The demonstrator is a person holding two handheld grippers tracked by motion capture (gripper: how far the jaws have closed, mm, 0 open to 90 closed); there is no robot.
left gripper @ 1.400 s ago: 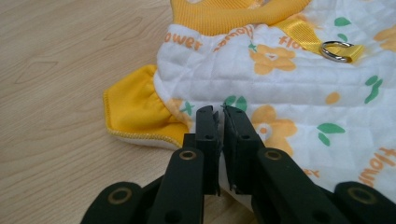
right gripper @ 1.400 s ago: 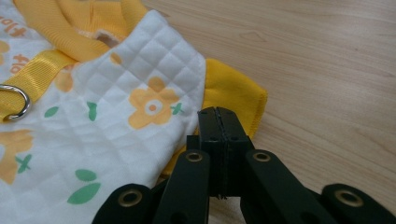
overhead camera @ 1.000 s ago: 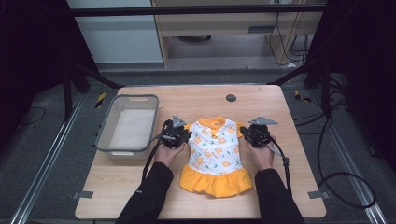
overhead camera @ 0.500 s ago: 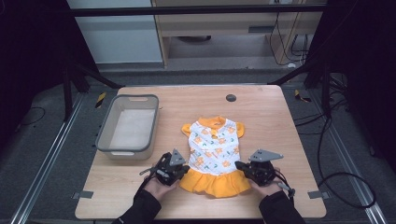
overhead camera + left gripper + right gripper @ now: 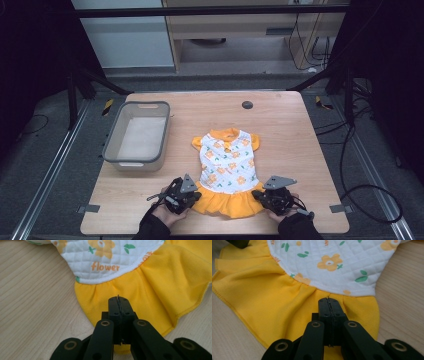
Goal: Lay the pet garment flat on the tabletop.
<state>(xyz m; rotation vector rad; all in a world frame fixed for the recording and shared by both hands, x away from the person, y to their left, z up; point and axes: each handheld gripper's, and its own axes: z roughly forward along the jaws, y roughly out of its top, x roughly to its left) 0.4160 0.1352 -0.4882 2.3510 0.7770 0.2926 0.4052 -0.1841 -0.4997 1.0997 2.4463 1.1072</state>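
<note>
the left gripper (image 5: 118, 305) is clenched, jaws pressed together over the yellow skirt (image 5: 140, 290) of the small dress (image 5: 227, 167); the right gripper (image 5: 328, 307) is clenched likewise at the skirt's other corner; dress flat on the table (image 5: 280, 120), grey bin (image 5: 137, 135) beyond the left gripper

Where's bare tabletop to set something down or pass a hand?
Free: the right strip between the dress and the table's right edge; the far band behind the grey bin and the collar, around the dark disc. Crowded: the near edge, where the left gripper and right gripper flank the yellow skirt.
</note>
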